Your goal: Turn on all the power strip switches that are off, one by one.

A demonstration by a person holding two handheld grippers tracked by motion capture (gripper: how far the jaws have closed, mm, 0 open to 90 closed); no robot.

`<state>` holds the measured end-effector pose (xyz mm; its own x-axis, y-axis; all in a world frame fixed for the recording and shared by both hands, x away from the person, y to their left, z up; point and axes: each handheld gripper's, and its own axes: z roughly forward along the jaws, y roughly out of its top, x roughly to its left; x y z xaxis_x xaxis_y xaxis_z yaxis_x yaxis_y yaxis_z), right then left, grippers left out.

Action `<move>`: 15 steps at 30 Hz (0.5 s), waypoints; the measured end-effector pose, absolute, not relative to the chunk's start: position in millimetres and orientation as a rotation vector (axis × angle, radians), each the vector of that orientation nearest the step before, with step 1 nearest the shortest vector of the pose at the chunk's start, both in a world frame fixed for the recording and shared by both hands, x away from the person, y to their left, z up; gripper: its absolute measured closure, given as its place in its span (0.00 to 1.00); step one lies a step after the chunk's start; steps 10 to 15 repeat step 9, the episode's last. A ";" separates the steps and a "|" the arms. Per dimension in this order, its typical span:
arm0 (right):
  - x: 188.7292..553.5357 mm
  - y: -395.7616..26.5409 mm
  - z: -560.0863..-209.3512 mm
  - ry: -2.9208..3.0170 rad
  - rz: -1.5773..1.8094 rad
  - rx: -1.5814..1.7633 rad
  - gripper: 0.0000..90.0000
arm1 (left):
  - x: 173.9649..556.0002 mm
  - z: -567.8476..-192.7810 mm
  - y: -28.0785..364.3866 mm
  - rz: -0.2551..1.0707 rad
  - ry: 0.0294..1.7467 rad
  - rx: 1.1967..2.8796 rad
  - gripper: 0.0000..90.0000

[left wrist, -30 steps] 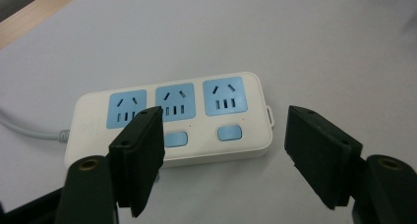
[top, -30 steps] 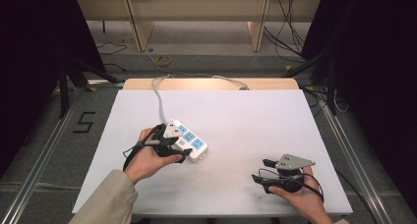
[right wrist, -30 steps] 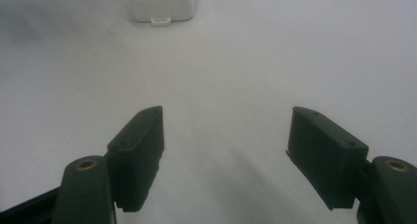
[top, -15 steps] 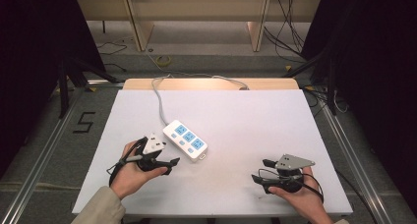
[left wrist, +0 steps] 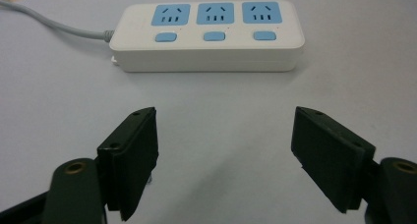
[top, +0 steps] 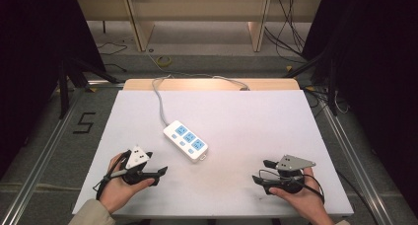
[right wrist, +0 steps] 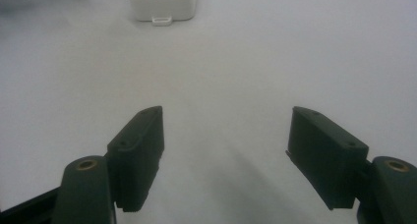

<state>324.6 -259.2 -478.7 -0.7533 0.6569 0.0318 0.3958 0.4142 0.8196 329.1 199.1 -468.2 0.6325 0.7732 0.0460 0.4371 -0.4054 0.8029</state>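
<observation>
A white power strip (top: 185, 140) with three blue sockets lies flat at mid-table, and its grey cable (top: 160, 101) runs off the far edge. In the left gripper view the power strip (left wrist: 206, 35) lies broadside just ahead. My left gripper (top: 156, 164) rests at the near left, a short way from the strip, open and holding nothing (left wrist: 223, 121). My right gripper (top: 260, 170) sits at the near right, pointing left, open and holding nothing (right wrist: 226, 116). The strip's end with its small tab (right wrist: 164, 3) shows far ahead of it.
The white tabletop (top: 256, 116) has a wooden strip along its far edge (top: 212, 84). Beyond it stand wooden shelf frames (top: 197, 18) and loose cables on the floor. Dark curtains flank both sides. A "5" mark (top: 85, 122) is on the floor at left.
My left gripper has drawn back from the power strip toward the near-left corner. The strip stays in place. The right gripper has not moved.
</observation>
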 end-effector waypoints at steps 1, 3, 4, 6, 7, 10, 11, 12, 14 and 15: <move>324.5 -259.1 -478.6 2.379 1.259 0.914 0.34 | 328.1 -469.2 200.0 0.535 0.949 2.049 0.28; 324.5 -259.3 -478.6 2.379 1.258 0.913 0.34 | 326.9 -469.8 201.9 0.540 0.955 2.043 0.28; 324.5 -259.3 -478.6 2.378 1.259 0.913 0.34 | 326.7 -470.1 202.8 0.546 0.956 2.044 0.27; 324.5 -259.4 -478.6 2.377 1.260 0.915 0.34 | 326.7 -471.7 204.2 0.556 0.967 2.042 0.27; 324.5 -259.4 -478.7 2.376 1.260 0.915 0.34 | 327.0 -473.0 205.3 0.559 0.969 2.051 0.26; 324.1 -259.8 -478.4 2.374 1.262 0.916 0.34 | 328.1 -477.2 208.0 0.565 0.991 2.058 0.25; 324.1 -259.8 -478.4 2.374 1.262 0.916 0.34 | 328.1 -477.2 208.0 0.565 0.991 2.058 0.25; 324.1 -259.8 -478.4 2.374 1.262 0.916 0.34 | 328.1 -477.2 208.0 0.565 0.991 2.058 0.25; 324.1 -259.8 -478.4 2.374 1.262 0.916 0.34 | 328.1 -477.2 208.0 0.565 0.991 2.058 0.25; 324.1 -259.8 -478.4 2.374 1.262 0.916 0.34 | 328.1 -477.2 208.0 0.565 0.991 2.058 0.25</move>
